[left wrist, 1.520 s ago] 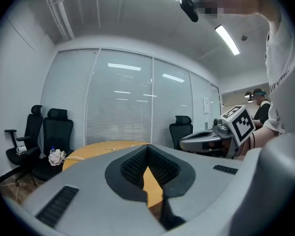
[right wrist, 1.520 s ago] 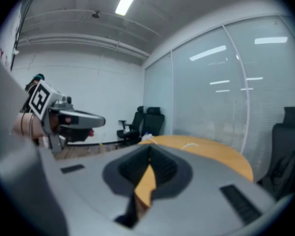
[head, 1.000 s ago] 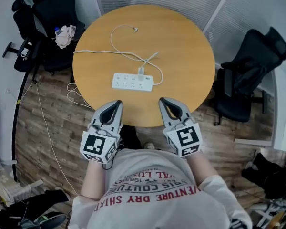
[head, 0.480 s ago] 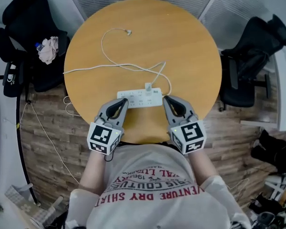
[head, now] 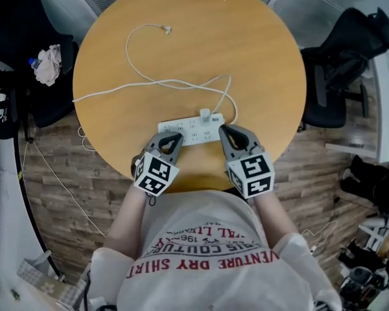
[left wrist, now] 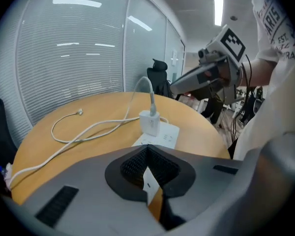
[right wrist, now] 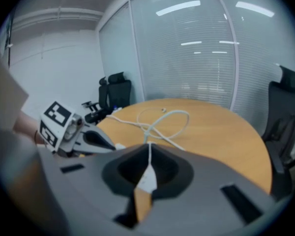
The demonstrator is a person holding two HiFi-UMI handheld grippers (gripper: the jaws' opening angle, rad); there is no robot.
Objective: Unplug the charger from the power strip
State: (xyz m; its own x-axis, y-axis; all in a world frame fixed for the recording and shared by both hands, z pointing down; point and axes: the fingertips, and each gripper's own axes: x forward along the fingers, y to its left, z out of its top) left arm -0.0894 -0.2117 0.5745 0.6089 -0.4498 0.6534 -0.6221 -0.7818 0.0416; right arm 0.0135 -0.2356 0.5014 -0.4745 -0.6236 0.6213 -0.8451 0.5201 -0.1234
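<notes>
A white power strip [head: 185, 129] lies near the front of the round wooden table [head: 259, 57]. A white charger [head: 206, 115] stands plugged into it toward its right end, also seen upright in the left gripper view [left wrist: 150, 122]. Its white cable [head: 139, 70] loops across the table to a loose end at the far side. My left gripper [head: 171, 137] is shut and empty, with its tip at the strip's near left edge. My right gripper [head: 225, 130] is shut and empty, just beside the strip's right end and close to the charger.
Black office chairs stand to the right [head: 340, 70] and to the left [head: 26, 37], the left one with a cloth bundle [head: 48, 63] on it. The strip's cord [head: 91, 96] runs off the table's left edge to the wooden floor. Blinds and glass walls stand behind the table.
Both grippers have moved forward and down from the table's near edge to the power strip. The left one tilted down more steeply.
</notes>
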